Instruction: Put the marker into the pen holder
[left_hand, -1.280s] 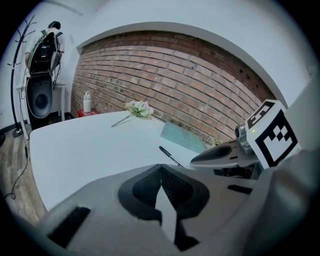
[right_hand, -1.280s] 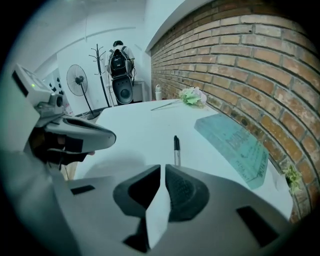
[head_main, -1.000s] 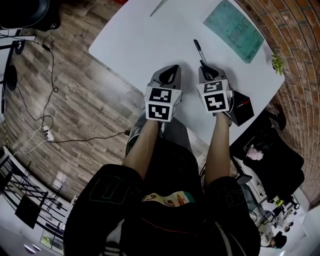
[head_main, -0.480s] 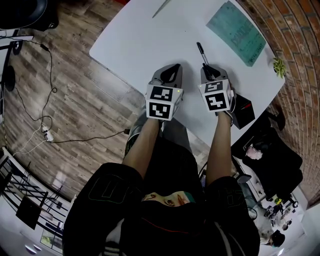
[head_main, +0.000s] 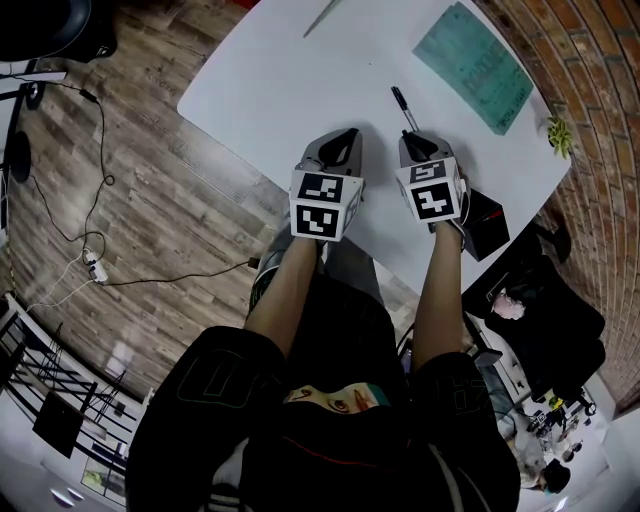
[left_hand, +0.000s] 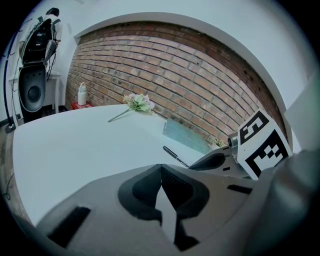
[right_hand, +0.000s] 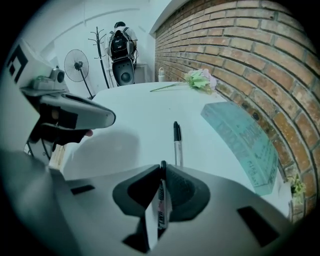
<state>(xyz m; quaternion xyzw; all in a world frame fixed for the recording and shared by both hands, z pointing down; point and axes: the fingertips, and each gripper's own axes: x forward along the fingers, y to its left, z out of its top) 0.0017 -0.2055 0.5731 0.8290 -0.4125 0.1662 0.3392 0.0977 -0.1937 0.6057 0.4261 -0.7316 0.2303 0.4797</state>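
Observation:
My right gripper (head_main: 410, 138) (right_hand: 162, 170) is shut on a marker (right_hand: 161, 202) with a white printed barrel, upright between the jaws. Just ahead of it a black-capped pen (head_main: 399, 100) (right_hand: 176, 140) (left_hand: 174, 155) lies on the white table (head_main: 290, 90). A black box-like pen holder (head_main: 485, 222) stands at the table's near right edge, right of that gripper. My left gripper (head_main: 345, 135) (left_hand: 161, 172) hovers beside it over the table's near edge, shut with nothing in it.
A teal printed sheet (head_main: 470, 60) (right_hand: 245, 145) lies at the far right by the brick wall. A flower stem (head_main: 320, 15) (left_hand: 137, 102) lies at the far end. A small plant (head_main: 557, 128) sits at the right edge. Cables cross the wooden floor (head_main: 100, 200).
Hardly anything differs: both grippers stay side by side at the table's near edge, and the right one stays closed on the marker.

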